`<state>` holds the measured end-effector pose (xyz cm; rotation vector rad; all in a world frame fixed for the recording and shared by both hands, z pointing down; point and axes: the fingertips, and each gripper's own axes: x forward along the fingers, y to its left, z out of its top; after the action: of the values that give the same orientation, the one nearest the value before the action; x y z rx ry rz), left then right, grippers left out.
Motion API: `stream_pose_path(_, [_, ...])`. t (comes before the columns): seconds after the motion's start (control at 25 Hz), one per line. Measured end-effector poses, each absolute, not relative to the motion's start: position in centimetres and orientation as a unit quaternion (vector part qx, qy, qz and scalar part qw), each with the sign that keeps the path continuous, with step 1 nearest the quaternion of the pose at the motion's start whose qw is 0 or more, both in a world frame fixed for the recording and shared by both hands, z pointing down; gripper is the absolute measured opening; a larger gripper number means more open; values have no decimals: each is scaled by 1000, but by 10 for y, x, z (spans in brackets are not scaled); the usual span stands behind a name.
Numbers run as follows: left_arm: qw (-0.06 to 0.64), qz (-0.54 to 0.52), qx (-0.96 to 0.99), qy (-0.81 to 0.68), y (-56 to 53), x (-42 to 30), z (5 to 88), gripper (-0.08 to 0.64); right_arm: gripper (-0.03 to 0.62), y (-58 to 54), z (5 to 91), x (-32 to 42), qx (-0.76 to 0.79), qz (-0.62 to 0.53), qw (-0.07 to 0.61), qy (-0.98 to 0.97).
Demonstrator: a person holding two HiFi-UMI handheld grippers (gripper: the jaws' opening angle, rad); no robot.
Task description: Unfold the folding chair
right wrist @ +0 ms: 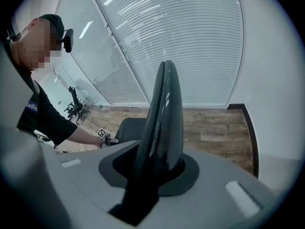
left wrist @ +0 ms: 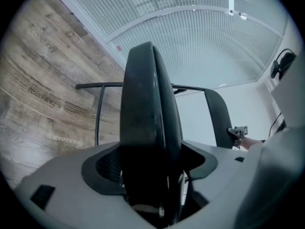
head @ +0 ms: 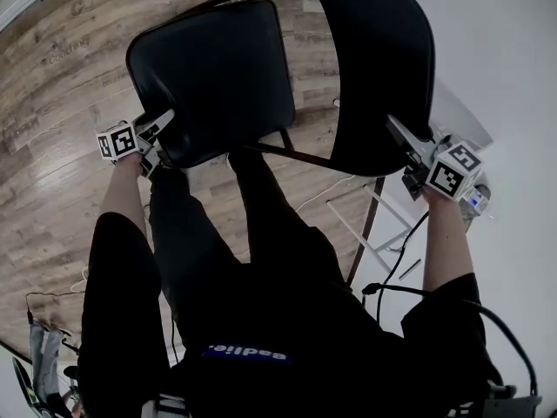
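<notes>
chair [head: 252,59] standing in front of the person over the wood floor [head: 52,103], looking mostly unfolded, with the seat [head: 209,85] sitting well out from the backrest [head: 374,68]. right claw [head: 402,138] clamping the backrest edge. left claw [head: 157,129] straddling the seat's near corner, jaws apart, a sliver of light showing beside the seat, so not really gripping. still remaining, I'm guessing: pressing the seat fully flat, settling the legs, letting go
</notes>
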<state>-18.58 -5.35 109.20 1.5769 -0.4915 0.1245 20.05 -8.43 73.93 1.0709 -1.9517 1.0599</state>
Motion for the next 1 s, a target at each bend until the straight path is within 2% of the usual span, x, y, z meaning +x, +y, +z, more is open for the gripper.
stream_pose_path(0.16, [654, 107, 689, -294, -49, -203, 1097, 413, 89, -81, 737, 200, 414, 402, 336, -745])
stream_pose_path(0.4, [610, 168, 672, -386, -44, -229, 1055, 414, 89, -84, 736, 195, 414, 399, 336, -746])
stream_pose_path(0.72, [570, 212, 716, -343, -4, -215, 922, 413, 89, -80, 728, 198, 419, 398, 344, -740])
stream_pose_path(1.0, [541, 209, 745, -329, 19, -199, 787, 414, 129, -70, 719, 206, 450, 376, 379, -716])
